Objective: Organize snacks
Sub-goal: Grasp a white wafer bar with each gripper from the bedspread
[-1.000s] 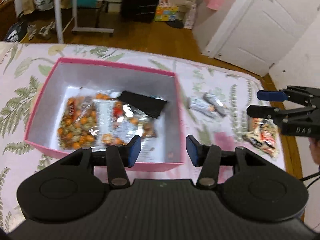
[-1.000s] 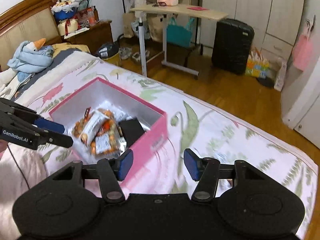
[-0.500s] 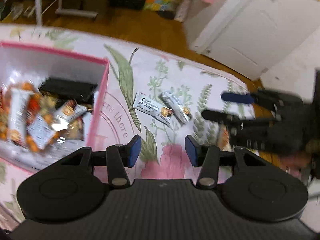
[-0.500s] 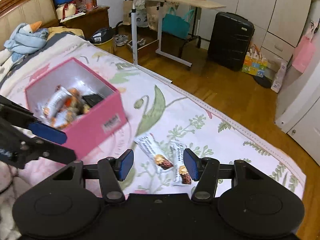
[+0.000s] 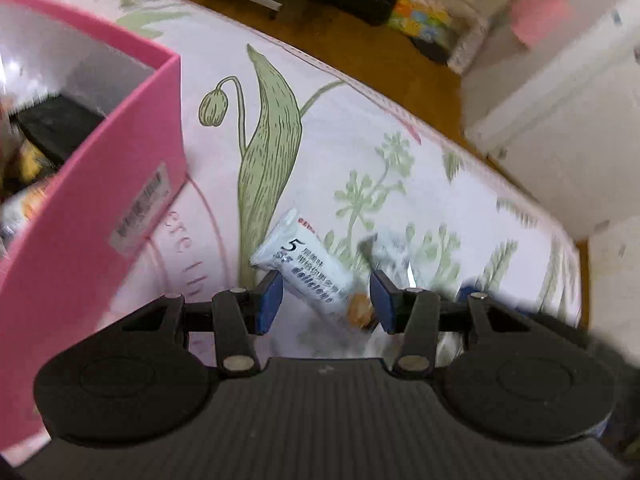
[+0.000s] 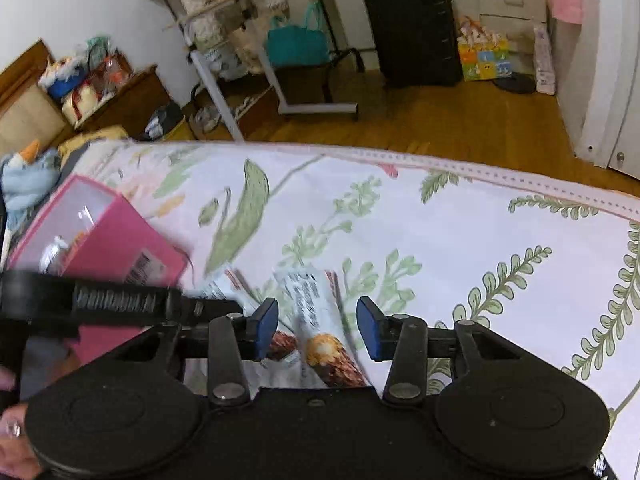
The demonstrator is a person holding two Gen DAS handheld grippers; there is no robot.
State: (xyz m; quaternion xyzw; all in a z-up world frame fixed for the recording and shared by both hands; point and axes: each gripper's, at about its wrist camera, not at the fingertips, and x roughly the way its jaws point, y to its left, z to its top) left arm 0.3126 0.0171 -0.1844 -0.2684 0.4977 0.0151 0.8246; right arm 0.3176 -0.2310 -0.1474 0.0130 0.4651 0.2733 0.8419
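While both grippers straddle snack bars (image 5: 308, 276) on the bed (image 5: 360, 140), jaws spread — right's just narrowed — lining up grabs.

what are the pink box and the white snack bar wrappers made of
Pink box: looks like matte cardboard, with flat stiff walls, a sharp corner and a stuck-on label. Snack bar wrapper: probably thin glossy plastic film, printed and crinkled at the crimped end. The second wrapper looks the same, though blurred.

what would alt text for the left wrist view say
The left tool hangs open over a white snack bar lying on a floral sheet. A pink box holding more snacks stands to its left.
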